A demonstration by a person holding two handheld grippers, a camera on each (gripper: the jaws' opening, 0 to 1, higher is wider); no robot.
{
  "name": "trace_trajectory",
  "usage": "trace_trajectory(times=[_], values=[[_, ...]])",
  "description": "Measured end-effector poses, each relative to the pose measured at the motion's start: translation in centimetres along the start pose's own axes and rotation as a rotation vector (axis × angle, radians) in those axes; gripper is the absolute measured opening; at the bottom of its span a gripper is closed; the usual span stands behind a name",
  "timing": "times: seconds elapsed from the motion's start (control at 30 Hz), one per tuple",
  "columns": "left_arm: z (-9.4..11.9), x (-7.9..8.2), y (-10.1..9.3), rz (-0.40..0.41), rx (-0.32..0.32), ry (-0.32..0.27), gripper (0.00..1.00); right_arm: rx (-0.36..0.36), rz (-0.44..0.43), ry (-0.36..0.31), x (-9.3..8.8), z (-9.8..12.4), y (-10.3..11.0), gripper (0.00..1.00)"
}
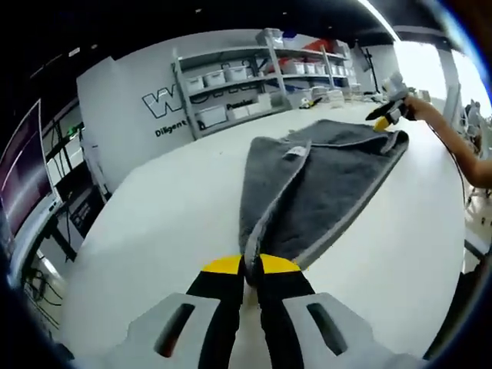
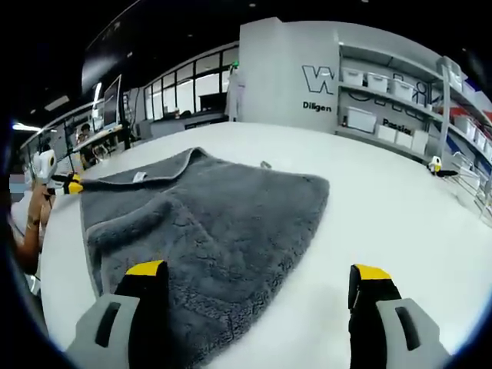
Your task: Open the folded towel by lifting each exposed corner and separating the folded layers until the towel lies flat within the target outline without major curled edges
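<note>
A dark grey towel (image 1: 330, 177) with a light edge band and a small white label (image 1: 296, 151) lies partly folded on the white table (image 1: 169, 223). My left gripper (image 1: 250, 265) is shut on the towel's near corner, and a raised fold runs from it toward the label. The right gripper (image 1: 388, 114), held by a person's hand, is at the far corner. In the right gripper view my right gripper (image 2: 257, 270) stands wide open over the towel (image 2: 223, 223), its near edge between the jaws. The left gripper (image 2: 71, 184) holds the far-left corner there.
Grey shelves with white bins (image 1: 231, 77) stand behind the table along a wall with lettering; the shelves (image 2: 384, 84) also show in the right gripper view. Monitors (image 1: 31, 177) stand off the table's left side. Bare tabletop (image 2: 384, 192) surrounds the towel.
</note>
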State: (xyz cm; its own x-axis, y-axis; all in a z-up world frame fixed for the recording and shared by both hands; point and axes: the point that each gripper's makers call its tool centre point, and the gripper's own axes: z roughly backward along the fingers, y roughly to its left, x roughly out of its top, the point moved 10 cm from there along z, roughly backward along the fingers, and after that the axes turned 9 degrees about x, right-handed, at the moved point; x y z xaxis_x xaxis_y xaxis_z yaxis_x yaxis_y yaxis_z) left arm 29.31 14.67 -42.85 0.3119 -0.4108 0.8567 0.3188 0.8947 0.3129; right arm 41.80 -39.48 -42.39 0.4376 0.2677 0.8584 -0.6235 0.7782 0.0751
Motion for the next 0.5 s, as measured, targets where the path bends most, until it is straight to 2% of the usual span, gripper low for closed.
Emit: trace_trajectory(times=[0.2,0.33,0.43,0.5], values=[[0.6,-1.0,0.2,0.012,0.007,0.03,0.06,0.006,0.007,0.003,0.0,0.0,0.4,0.99],[0.6,-1.6,0.8,0.024,0.034,0.039,0.08,0.008,0.003,0.0,0.0,0.0,0.3,0.99],[0.6,-1.6,1.0,0.049,0.061,0.037,0.23,0.01,0.004,0.0,0.0,0.1,0.4,0.99],[0.8,-1.2,1.2,0.064,0.065,0.025,0.37,0.012,0.006,0.003,0.0,0.0,0.5,0.99]])
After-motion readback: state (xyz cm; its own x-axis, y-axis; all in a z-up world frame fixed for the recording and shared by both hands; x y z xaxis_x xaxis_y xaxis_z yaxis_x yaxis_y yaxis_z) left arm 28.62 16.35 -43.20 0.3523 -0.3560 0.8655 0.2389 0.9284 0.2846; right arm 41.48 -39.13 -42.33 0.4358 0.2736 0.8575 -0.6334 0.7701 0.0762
